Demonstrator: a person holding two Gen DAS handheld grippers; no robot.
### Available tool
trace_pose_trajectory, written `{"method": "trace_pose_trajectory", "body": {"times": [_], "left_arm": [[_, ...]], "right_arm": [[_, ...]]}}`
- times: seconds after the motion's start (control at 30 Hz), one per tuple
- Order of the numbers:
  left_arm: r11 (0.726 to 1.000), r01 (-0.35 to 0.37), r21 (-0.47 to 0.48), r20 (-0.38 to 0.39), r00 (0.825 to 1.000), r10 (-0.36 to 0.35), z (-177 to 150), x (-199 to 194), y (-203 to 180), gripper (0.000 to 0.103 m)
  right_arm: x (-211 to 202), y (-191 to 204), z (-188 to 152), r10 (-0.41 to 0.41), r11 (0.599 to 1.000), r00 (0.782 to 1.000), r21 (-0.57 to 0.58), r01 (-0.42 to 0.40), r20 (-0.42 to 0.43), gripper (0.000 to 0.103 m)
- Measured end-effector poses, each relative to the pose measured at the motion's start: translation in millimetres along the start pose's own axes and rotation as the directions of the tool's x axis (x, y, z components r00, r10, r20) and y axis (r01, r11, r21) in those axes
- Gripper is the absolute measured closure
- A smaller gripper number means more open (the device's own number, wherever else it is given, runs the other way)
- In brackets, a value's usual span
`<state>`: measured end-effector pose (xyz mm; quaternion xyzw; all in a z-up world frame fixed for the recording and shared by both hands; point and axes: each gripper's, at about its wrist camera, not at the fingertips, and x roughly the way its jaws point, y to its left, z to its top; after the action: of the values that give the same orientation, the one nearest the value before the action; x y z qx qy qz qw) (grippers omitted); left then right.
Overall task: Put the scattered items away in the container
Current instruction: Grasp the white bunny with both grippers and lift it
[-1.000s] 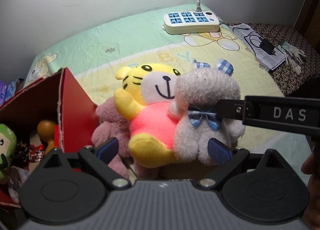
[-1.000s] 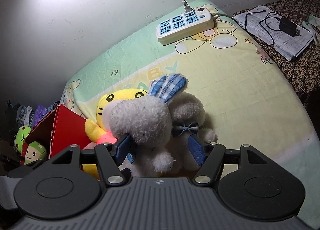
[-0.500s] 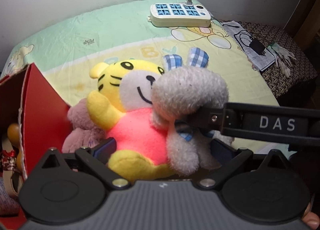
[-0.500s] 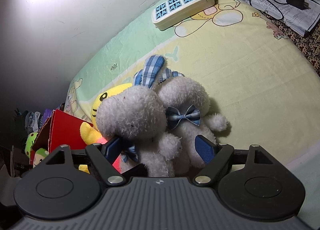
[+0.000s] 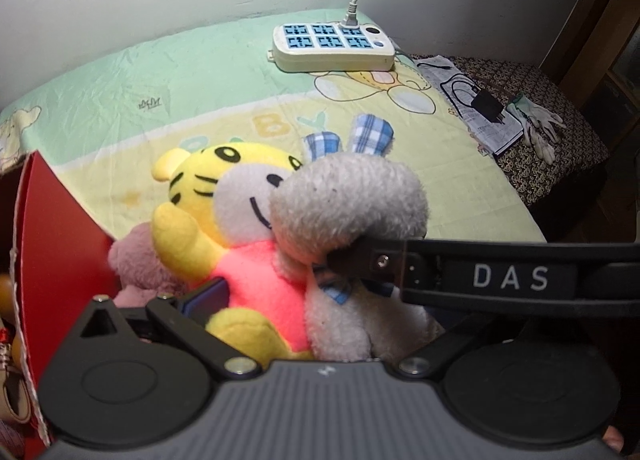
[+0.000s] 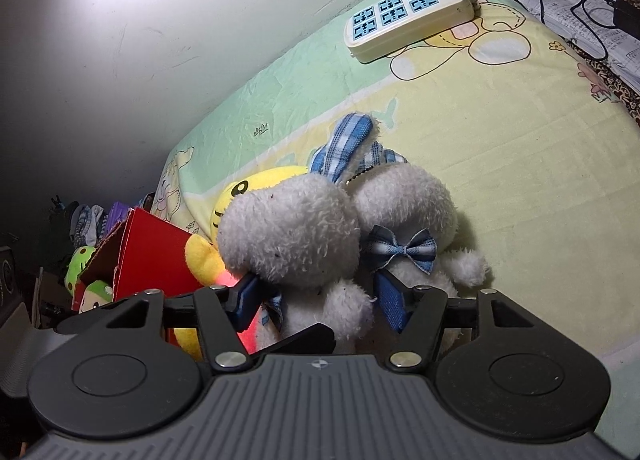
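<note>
While the left gripper (image 5: 320,312) gapes wide around the tiger plush (image 5: 244,228) beside the red box (image 5: 56,256), the right gripper's (image 6: 316,296) jaws, just closing, pinch the grey rabbit (image 6: 296,236).

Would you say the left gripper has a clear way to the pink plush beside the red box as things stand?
Probably not directly. The pink plush sits low against the red box, and the yellow tiger plush fills the space between the left gripper's wide-open jaws, partly covering it.

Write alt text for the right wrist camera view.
The right gripper has just been closing around a grey plush rabbit, beside a second rabbit with a blue bow and a yellow tiger toy. A red box sits left; a power strip lies on the bedsheet.
</note>
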<state>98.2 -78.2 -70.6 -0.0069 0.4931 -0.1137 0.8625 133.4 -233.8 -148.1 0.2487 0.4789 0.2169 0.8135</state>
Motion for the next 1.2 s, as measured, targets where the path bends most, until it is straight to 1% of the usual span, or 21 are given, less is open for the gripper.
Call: {"method": "trace_pose_trajectory", "body": {"times": [0.13, 0.23, 0.33, 0.53, 0.67, 0.73, 0.77, 0.8, 0.87, 0.93, 0.97, 1.03, 1.07, 1.1, 1.17, 1.2], "left_arm": [[1.0, -0.003, -0.001, 0.001, 1.0, 0.003, 0.0, 4.1, 0.8, 0.0], [1.0, 0.001, -0.007, 0.017, 1.0, -0.001, -1.5, 3.5, 1.0, 0.001], [1.0, 0.012, -0.02, 0.027, 1.0, -0.011, -2.8, 1.6, 2.9, 0.003], [1.0, 0.009, -0.008, 0.05, 0.999, -0.008, -6.5, -5.8, -0.4, 0.007], [1.0, 0.016, 0.014, 0.069, 0.997, -0.017, -7.6, -14.8, -7.0, 0.016], [0.999, 0.038, 0.03, 0.074, 0.996, -0.04, -8.4, -19.9, -10.8, 0.026], [0.998, 0.048, 0.037, 0.074, 0.996, -0.05, -8.9, -22.4, -13.8, 0.033], [0.998, 0.047, 0.045, 0.077, 0.996, -0.05, -9.9, -24.6, -17.0, 0.033], [0.998, 0.04, 0.054, 0.087, 0.995, -0.045, -12.5, -28.3, -20.2, 0.033], [0.998, 0.053, 0.047, 0.092, 0.994, -0.057, -15.1, -32.7, -19.5, 0.033], [0.997, 0.057, 0.043, 0.098, 0.993, -0.061, -16.7, -35.3, -18.5, 0.031], [0.998, 0.049, 0.036, 0.115, 0.992, -0.053, -20.7, -40.5, -16.8, 0.023], [0.999, 0.044, 0.032, 0.123, 0.991, -0.048, -22.9, -42.5, -15.8, 0.016], [0.999, 0.047, 0.028, 0.125, 0.991, -0.05, -25.0, -44.0, -14.8, 0.013], [0.998, 0.066, 0.016, 0.126, 0.99, -0.067, -28.8, -47.7, -13.4, 0.013], [0.997, 0.076, 0.011, 0.127, 0.989, -0.077, -30.3, -49.9, -13.2, 0.015]], "right_arm": [[-0.7, -3.2, 0.0, 0.022, 1.0, 1.0, 0.016, -0.022, -0.007, 0.042], [-1.7, -4.3, 0.1, 0.074, 0.997, 0.997, 0.033, -0.073, -0.026, 0.056], [-3.3, -1.2, -1.5, 0.071, 0.997, 0.997, 0.021, -0.07, -0.029, 0.057], [-9.5, 5.6, -4.1, 0.055, 0.998, 0.998, -0.012, -0.055, -0.023, 0.058], [-15.8, 10.7, -5.9, 0.048, 0.998, 0.999, -0.035, -0.048, -0.013, 0.059], [-17.9, 13.2, -6.4, 0.038, 0.998, 0.999, -0.047, -0.038, -0.009, 0.059], [-19.2, 14.2, -7.2, 0.033, 0.998, 0.999, -0.051, -0.034, -0.006, 0.059], [-20.9, 14.8, -8.1, 0.032, 0.998, 0.999, -0.051, -0.032, -0.004, 0.059], [-25.5, 15.8, -10.4, 0.034, 0.998, 0.999, -0.049, -0.034, 0.003, 0.06], [-31.0, 16.8, -12.9, 0.041, 0.998, 0.999, -0.048, -0.04, 0.012, 0.06], [-34.1, 18.1, -14.6, 0.044, 0.998, 0.999, -0.049, -0.044, 0.017, 0.06], [-40.2, 21.3, -18.1, 0.049, 0.997, 0.998, -0.059, -0.048, 0.025, 0.06], [-43.0, 23.3, -20.0, 0.05, 0.997, 0.998, -0.065, -0.048, 0.027, 0.06], [-45.3, 25.0, -21.8, 0.049, 0.996, 0.998, -0.073, -0.047, 0.028, 0.06], [-49.6, 27.8, -25.8, 0.051, 0.995, 0.998, -0.083, -0.048, 0.032, 0.06], [-52.3, 28.4, -27.4, 0.056, 0.995, 0.998, -0.081, -0.052, 0.037, 0.06]]}}
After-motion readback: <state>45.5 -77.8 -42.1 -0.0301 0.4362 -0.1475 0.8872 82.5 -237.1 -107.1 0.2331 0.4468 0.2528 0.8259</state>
